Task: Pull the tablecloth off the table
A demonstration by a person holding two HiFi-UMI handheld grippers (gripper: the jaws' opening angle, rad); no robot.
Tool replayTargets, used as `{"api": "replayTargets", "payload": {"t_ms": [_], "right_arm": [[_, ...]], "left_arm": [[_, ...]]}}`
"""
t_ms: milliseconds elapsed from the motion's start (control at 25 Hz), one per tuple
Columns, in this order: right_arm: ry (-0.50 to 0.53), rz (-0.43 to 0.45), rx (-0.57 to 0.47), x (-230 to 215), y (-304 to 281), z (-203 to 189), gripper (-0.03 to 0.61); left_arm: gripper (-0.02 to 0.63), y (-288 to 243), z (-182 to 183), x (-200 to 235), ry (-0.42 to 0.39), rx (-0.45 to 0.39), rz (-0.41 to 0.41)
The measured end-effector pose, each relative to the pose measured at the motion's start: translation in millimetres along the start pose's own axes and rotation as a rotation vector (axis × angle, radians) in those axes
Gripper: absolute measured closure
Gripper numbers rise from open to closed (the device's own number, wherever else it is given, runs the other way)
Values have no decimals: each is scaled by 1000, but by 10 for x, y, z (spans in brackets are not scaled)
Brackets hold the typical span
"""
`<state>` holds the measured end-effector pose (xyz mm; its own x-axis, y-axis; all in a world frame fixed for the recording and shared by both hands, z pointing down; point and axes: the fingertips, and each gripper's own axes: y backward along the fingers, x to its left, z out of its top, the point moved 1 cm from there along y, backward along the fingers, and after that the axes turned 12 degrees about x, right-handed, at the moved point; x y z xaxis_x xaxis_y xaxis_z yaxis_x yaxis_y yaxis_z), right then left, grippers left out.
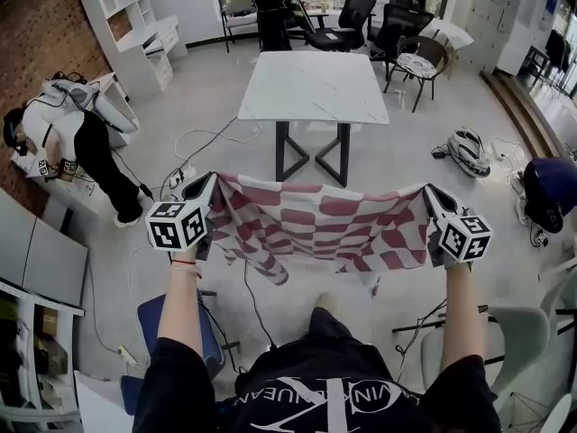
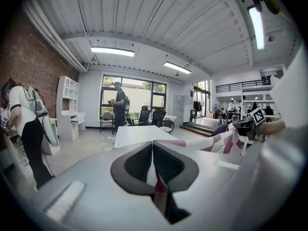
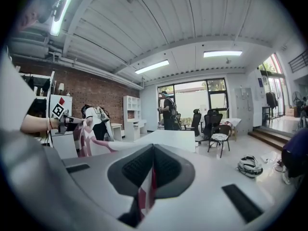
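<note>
The tablecloth [image 1: 315, 228] is already off the table [image 1: 311, 84] — its top looks bare from here — and hangs stretched in the air between your left gripper [image 1: 208, 186] and right gripper [image 1: 432, 194], each clamped on a corner, so the pull seems essentially done.

The tablecloth [image 1: 315, 228] is checked in red and white. The bench [image 1: 315, 88] has a white, faintly veined top on black legs. The floor [image 1: 207, 97] is pale grey and the brick wall [image 1: 36, 25] reddish-brown.
</note>
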<state>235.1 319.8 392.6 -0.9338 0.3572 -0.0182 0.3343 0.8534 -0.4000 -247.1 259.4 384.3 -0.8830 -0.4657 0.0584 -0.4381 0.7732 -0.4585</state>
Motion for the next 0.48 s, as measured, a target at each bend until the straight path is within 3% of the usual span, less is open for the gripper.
{"api": "replayTargets", "payload": {"t_ms": [480], "right_arm": [[-88, -46, -53, -79, -35, -66, 566]], "left_arm": [[600, -115, -47, 24, 18, -42, 47]]}}
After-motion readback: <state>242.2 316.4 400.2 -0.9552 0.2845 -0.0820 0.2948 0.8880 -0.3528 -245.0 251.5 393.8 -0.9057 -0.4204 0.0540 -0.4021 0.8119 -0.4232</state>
